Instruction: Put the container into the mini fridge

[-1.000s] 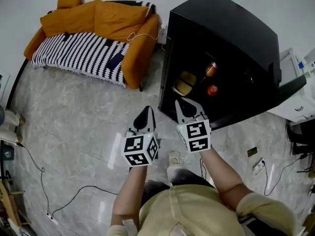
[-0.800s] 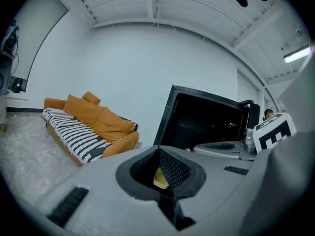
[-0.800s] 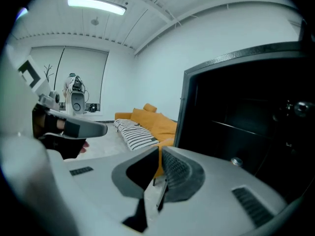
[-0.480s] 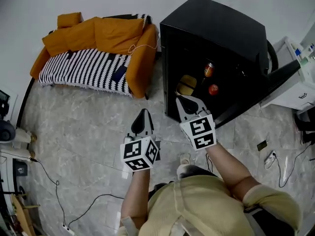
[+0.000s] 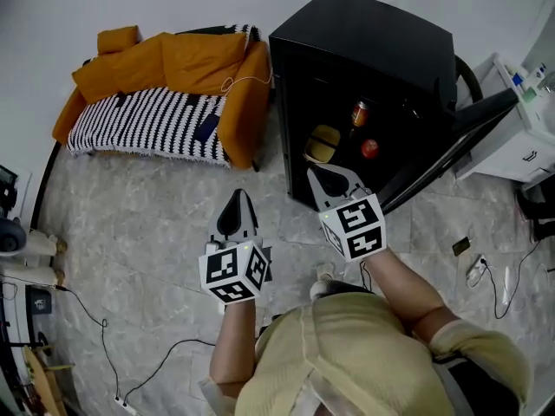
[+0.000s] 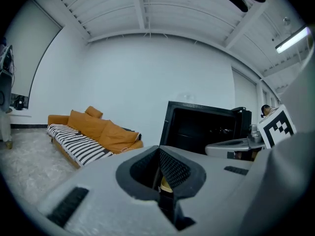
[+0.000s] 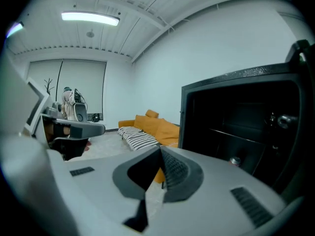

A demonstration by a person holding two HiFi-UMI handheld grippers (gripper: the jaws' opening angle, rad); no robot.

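The left gripper (image 5: 236, 206) and right gripper (image 5: 321, 178) point forward, jaws closed together, empty.

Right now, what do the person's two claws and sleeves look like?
The left claw and the right claw both have grey bodies with black, mesh-textured inner faces, and both taper to a point. Each carries a white cube printed with black square markers. No cables show on them. The person wears a pale yellow short-sleeved top.

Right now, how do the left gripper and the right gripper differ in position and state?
The right gripper is just before the open mini fridge; the left gripper is over the floor, apart from the fridge. The right gripper is held farther forward than the left gripper. Shared: both have their jaws closed and hold nothing.
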